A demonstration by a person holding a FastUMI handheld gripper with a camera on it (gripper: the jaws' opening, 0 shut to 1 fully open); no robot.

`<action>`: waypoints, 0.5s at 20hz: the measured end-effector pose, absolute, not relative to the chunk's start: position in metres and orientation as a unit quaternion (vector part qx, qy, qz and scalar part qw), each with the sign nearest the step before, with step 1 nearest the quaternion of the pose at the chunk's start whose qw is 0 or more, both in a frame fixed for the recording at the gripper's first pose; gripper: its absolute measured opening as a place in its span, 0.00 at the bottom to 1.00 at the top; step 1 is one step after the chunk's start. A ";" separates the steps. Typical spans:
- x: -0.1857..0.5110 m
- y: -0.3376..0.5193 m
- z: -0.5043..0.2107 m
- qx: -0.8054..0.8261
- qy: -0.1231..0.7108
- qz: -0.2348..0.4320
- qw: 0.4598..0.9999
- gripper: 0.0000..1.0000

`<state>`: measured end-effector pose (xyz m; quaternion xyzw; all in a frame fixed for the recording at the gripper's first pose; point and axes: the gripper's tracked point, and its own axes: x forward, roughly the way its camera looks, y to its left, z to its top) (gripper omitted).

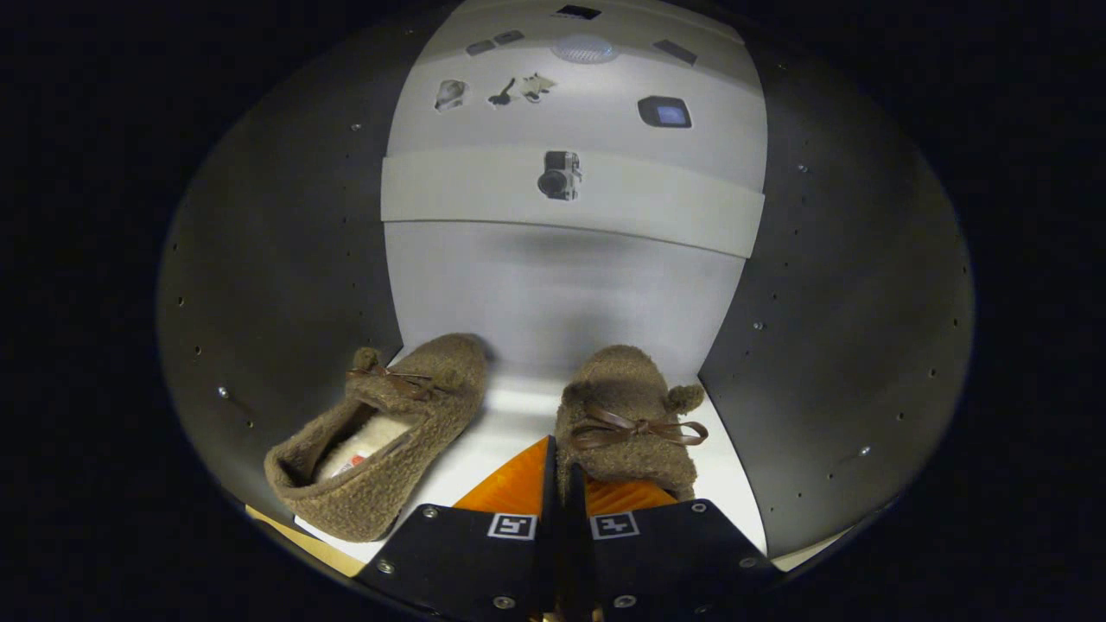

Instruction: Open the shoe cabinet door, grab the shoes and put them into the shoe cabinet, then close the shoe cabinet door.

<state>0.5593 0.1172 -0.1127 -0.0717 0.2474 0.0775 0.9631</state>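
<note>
Two shoes (484, 432) before shut gripper (562, 484)

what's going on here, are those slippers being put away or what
A hand-held gripper is pointed into a shoe cabinet with dark side walls and a white floor. Two fuzzy brown slippers sit inside: the left slipper lies off to the side with its opening showing, while the right slipper is just ahead of the fingertips. The fingers look closed together with nothing between them. So both slippers appear to be in; the door would come next.
</note>
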 end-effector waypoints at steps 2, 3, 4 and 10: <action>0.564 0.116 -0.120 -0.057 0.259 0.076 0.961 0.12; 0.563 0.118 -0.121 -0.042 0.263 0.079 0.961 0.15; 0.562 0.119 -0.123 -0.031 0.265 0.082 0.960 0.17; 0.548 0.122 -0.115 -0.037 0.252 0.084 0.963 0.24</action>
